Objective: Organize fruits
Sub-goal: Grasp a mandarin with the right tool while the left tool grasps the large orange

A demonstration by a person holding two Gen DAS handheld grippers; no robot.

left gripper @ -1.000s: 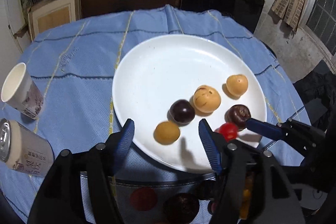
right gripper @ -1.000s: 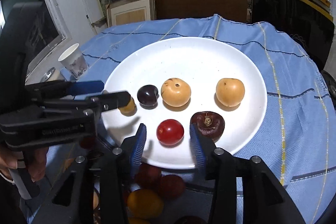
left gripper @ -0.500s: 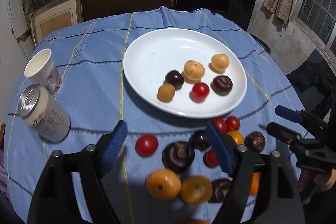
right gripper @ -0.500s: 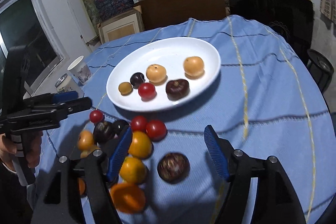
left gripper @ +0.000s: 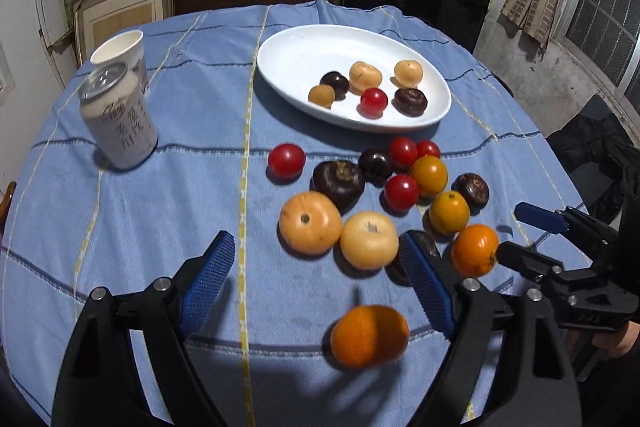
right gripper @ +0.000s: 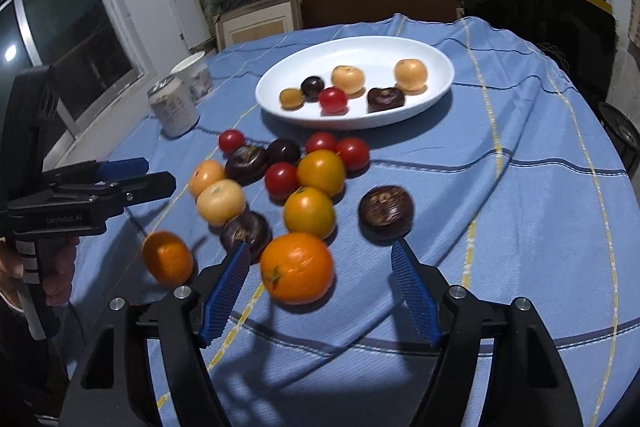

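- Blue-clothed desk (left gripper: 120, 211) carries everything.
- White plate (left gripper: 296, 55) at far side holds six fruits.
- Loose fruit pile (left gripper: 400, 187) lies just in front of plate.
- Can (left gripper: 118, 121) and paper cup (left gripper: 120, 53) stand left of plate.
- Left gripper (left gripper: 320, 283): fingers apart, empty.
- Right gripper (right gripper: 320, 291): fingers opening, large orange (right gripper: 298, 267) between, untouched.

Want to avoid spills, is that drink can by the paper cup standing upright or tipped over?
Upright. The can stands on its base on the tablecloth, its top with the pull tab facing up.
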